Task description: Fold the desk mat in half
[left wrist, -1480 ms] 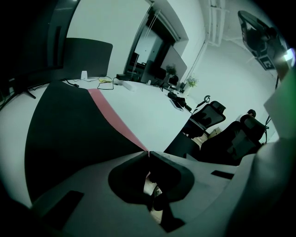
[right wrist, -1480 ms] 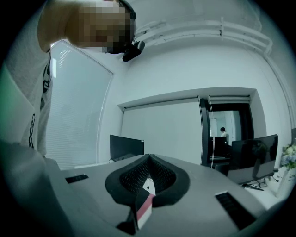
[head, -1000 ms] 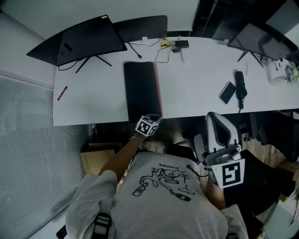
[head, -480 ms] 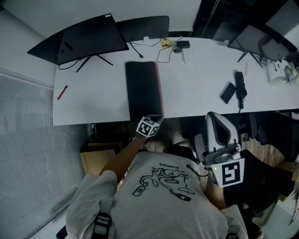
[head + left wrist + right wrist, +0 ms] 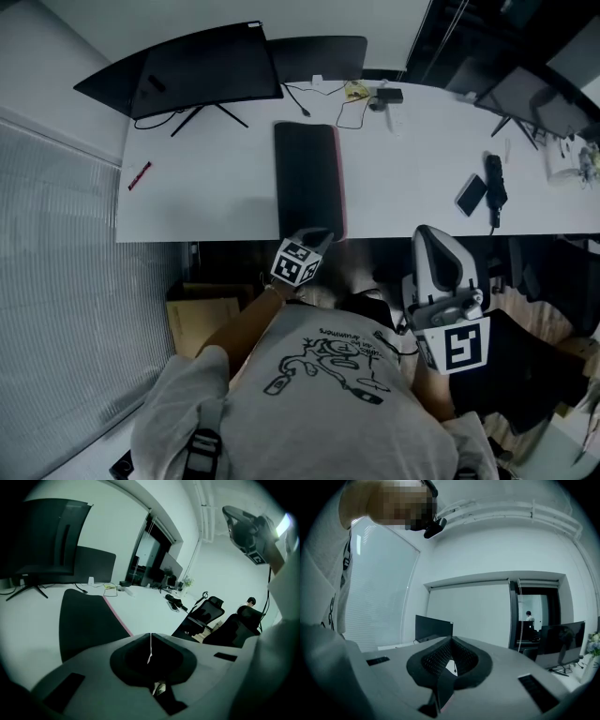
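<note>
The desk mat (image 5: pixel 307 178) lies on the white desk (image 5: pixel 206 197), a narrow black rectangle with a pink strip along its right edge. In the left gripper view the desk mat (image 5: pixel 86 620) spreads ahead and to the left, clear of the jaws. My left gripper (image 5: pixel 319 236) hovers at the desk's front edge by the mat's near right corner, shut with nothing between its fingers. My right gripper (image 5: pixel 436 239) is held up off the desk at the lower right, in front of the person's chest, its jaws together and pointing at a far wall (image 5: pixel 468 611).
Two dark monitors (image 5: pixel 211 61) stand at the back of the desk, with cables and a power strip (image 5: pixel 375 94) beside them. A red pen (image 5: pixel 139 175) lies at the left, a phone (image 5: pixel 471 194) at the right. Office chairs (image 5: pixel 206 611) stand right of the desk.
The head view has shifted a little, so the desk sits further right in the picture. My left gripper stays by the mat's near corner; the right gripper has not moved.
</note>
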Tool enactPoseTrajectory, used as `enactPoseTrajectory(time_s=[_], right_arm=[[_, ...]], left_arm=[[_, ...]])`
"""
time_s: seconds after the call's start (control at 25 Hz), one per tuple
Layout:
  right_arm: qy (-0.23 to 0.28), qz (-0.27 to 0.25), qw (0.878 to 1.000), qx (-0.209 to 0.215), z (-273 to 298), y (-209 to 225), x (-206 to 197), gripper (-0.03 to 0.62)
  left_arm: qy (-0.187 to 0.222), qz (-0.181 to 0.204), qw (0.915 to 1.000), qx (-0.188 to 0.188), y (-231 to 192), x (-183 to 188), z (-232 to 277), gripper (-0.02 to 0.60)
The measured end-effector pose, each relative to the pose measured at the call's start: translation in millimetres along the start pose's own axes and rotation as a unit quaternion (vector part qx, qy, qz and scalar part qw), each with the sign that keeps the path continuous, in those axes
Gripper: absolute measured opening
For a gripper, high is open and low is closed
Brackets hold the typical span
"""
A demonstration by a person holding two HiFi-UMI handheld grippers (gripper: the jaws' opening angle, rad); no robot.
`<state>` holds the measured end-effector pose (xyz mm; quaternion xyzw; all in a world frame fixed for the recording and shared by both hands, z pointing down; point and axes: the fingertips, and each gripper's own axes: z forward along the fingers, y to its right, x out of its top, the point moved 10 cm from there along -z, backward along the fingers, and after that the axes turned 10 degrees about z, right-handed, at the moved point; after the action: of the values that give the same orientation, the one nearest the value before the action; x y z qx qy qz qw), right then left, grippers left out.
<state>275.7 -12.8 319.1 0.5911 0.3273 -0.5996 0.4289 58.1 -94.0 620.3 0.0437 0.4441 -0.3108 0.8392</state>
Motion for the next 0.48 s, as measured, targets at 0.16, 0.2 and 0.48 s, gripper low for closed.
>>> enactPoseTrajectory(time_s=[0.16,0.2,0.48], right_arm=[[-0.003,0.001,1.000,0.008,9.3,-14.6,-4.1,0.009],[-0.003,0.001,1.000,0.011,11.3,-18.8,-4.7,0.009],[0.005,0.006,0.999,0.032,31.1,-46.5,-3.8,0.009]], left_arm=[[0.038,-0.004,0.9990,0.022,-7.9,13.7,-34.9,0.021],[0.048,-0.006,0.9985,0.027,-9.3,16.9,-44.3,0.021],[0.113,-0.012,0.9913,0.066,-19.8,39.7,-108.3,0.020]])
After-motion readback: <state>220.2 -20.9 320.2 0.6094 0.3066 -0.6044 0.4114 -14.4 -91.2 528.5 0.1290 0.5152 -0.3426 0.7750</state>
